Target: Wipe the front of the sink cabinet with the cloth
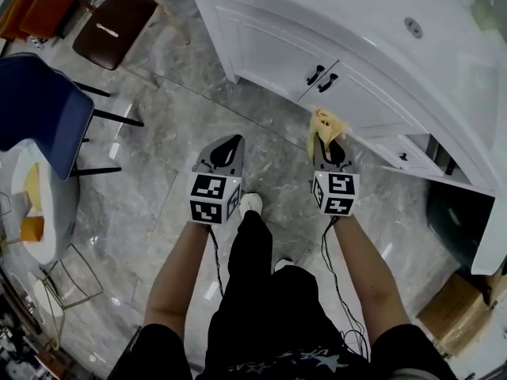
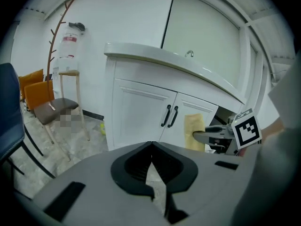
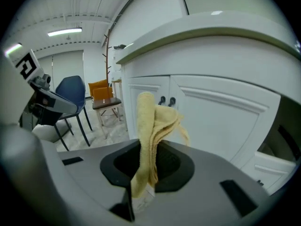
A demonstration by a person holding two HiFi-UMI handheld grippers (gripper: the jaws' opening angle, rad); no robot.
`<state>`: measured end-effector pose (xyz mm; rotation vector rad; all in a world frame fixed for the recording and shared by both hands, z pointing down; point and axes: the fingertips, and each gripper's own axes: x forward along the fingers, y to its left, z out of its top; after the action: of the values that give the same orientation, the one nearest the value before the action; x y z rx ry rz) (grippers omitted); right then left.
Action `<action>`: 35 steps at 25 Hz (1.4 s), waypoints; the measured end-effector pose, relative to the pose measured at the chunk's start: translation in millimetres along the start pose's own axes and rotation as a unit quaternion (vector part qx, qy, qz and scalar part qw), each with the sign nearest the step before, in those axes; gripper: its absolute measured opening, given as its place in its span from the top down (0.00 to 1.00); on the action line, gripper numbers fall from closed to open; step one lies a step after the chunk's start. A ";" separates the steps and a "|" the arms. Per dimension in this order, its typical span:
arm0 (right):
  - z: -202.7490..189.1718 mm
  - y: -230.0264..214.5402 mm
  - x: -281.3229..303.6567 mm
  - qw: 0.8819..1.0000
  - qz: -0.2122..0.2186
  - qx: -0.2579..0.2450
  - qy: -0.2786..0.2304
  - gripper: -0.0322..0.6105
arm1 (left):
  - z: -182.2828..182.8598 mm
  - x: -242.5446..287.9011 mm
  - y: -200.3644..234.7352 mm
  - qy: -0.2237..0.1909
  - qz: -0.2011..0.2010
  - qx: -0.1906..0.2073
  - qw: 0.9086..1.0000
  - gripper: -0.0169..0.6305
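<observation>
The white sink cabinet (image 1: pixel 269 50) stands ahead, with two doors and a pair of black handles (image 1: pixel 321 77). My right gripper (image 1: pixel 333 141) is shut on a yellow cloth (image 1: pixel 321 125), held close to the right door, just below the handles. In the right gripper view the cloth (image 3: pixel 153 121) stands up from between the jaws, a short way from the cabinet front (image 3: pixel 221 117). My left gripper (image 1: pixel 235 139) is shut and holds nothing, and hangs over the floor to the left. The left gripper view shows the cloth (image 2: pixel 194 128) in front of the right door.
An open drawer (image 1: pixel 412 157) juts out to the right of the doors. A blue chair (image 1: pixel 40 109), a brown chair (image 1: pixel 111 22) and orange chairs (image 1: pixel 40 2) stand to the left. A cardboard box (image 1: pixel 459 307) sits at the lower right. The person's white shoe (image 1: pixel 250 204) is between the grippers.
</observation>
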<state>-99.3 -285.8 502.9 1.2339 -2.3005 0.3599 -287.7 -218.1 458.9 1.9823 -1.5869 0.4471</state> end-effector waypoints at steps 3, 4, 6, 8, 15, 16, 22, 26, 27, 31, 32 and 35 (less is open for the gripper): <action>40.6 18.4 -20.1 1.000 0.014 -0.002 0.007 0.85 | 23.0 -29.7 11.0 0.011 0.018 -0.019 1.000 0.95; 54.4 23.2 -26.4 1.000 0.017 -0.001 0.009 0.85 | 33.2 -38.8 15.3 0.011 0.024 -0.029 0.999 0.95; 81.5 33.2 -39.2 1.000 0.020 0.001 0.014 0.85 | 54.7 -57.6 23.2 0.010 0.033 -0.050 0.998 0.95; 109.5 41.3 -51.3 1.000 0.018 0.002 0.017 0.85 | 75.9 -74.4 27.2 0.013 0.035 -0.066 0.997 0.95; 193.3 51.2 -81.3 1.000 0.008 0.021 0.015 0.85 | 142.2 -113.5 10.3 0.033 0.012 0.005 0.999 0.95; 202.5 51.4 -85.5 1.000 0.008 0.019 0.012 0.85 | 150.1 -118.9 8.4 0.030 0.012 0.007 0.999 0.95; 240.4 46.3 -116.5 1.000 0.022 0.012 -0.016 0.85 | 182.5 -154.4 -8.2 -0.001 0.042 -0.022 0.999 0.95; 250.2 36.2 -154.7 0.998 0.047 0.008 -0.045 0.84 | 179.6 -181.4 -42.9 -0.018 0.068 -0.028 0.997 0.95; 250.8 32.5 -167.8 0.997 0.056 0.005 -0.054 0.84 | 175.8 -188.7 -55.6 -0.021 0.075 -0.030 0.997 0.95; 245.0 9.4 -228.4 0.991 0.098 0.008 -0.095 0.84 | 156.6 -218.2 -114.5 -0.030 0.102 -0.019 0.994 0.95; 240.9 0.5 -243.9 0.989 0.105 0.010 -0.101 0.84 | 152.0 -225.9 -131.2 -0.034 0.108 -0.019 0.993 0.95; 225.6 -27.1 -287.4 0.985 0.125 0.011 -0.114 0.84 | 137.2 -249.5 -180.1 -0.050 0.131 -0.030 0.990 0.95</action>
<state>-12.0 -201.3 157.3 1.0428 -2.6656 0.3469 -186.3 -80.3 168.6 1.7840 -1.9120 0.4005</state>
